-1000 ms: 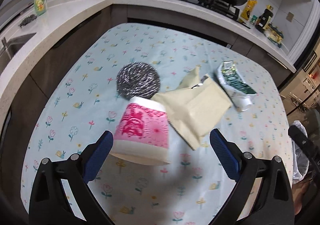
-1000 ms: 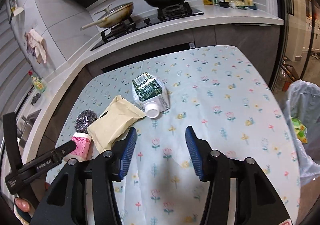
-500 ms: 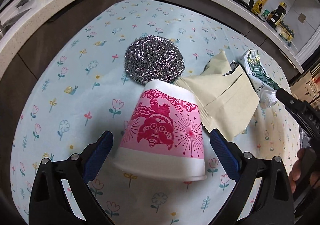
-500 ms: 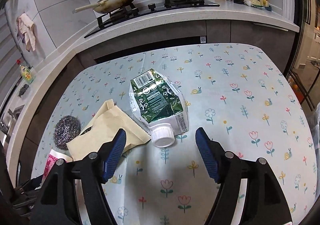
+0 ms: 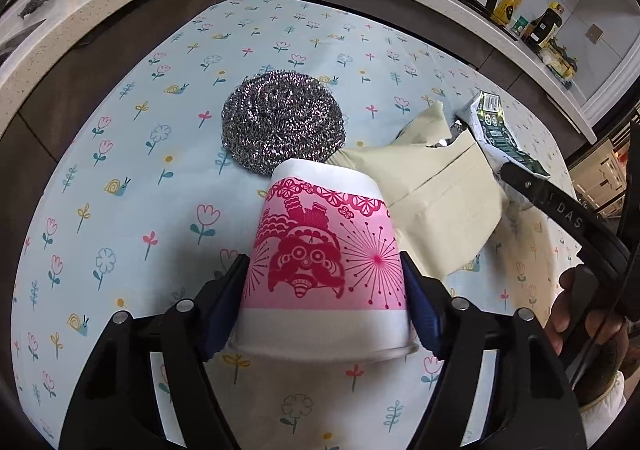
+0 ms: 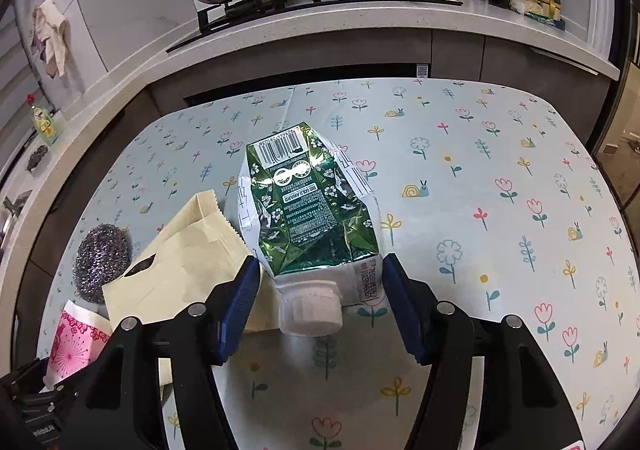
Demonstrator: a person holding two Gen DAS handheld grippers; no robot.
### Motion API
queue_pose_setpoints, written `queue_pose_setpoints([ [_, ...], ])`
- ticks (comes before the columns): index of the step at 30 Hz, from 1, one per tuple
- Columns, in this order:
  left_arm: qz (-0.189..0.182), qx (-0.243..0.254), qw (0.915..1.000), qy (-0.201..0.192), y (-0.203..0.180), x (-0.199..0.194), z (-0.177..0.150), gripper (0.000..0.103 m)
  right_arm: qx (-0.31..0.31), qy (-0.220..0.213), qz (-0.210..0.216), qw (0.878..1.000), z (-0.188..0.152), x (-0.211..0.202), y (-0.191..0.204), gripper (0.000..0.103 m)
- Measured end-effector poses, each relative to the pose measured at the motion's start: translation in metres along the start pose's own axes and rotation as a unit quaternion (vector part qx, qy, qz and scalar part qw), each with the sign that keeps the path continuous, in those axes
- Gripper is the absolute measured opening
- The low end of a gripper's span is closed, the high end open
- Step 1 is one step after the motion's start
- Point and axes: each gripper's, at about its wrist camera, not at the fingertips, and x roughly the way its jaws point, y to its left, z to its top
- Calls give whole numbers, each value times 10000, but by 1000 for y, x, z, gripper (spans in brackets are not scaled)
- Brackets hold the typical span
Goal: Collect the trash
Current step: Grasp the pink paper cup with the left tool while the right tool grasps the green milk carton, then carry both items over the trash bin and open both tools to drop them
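Left wrist view: left gripper (image 5: 324, 306) jaws have just closed onto the upturned cup (image 5: 324, 270); right gripper (image 6: 320, 302) jaws, closing, straddle the carton (image 6: 310, 210) for lifting.

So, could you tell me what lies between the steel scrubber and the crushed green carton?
The beige paper bag lies between the steel scrubber and the green carton; the right wrist view shows this best.

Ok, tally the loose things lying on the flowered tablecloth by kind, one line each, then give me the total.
Paper cup, pink and white, upside down: 1
Steel wool scourer: 1
Beige paper bag: 1
Crushed green carton with a white cap: 1
Total: 4
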Motion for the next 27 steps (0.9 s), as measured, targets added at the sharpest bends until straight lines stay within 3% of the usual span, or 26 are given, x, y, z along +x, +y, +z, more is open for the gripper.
queue_pose_setpoints([
  [10,-169,157,9993,-296,-28,-38,0,67,409,-386,40,9984,-12,-58,-26,52],
  [19,-598,689,9942,-564,-102,-77,-12,67,654,-797,-67,9946,-27,-129,-66,52],
  [27,-1007,1284,9847,-614,-182,-96,-33,67,1018,-1159,-280,9876,-42,-189,-119,52],
])
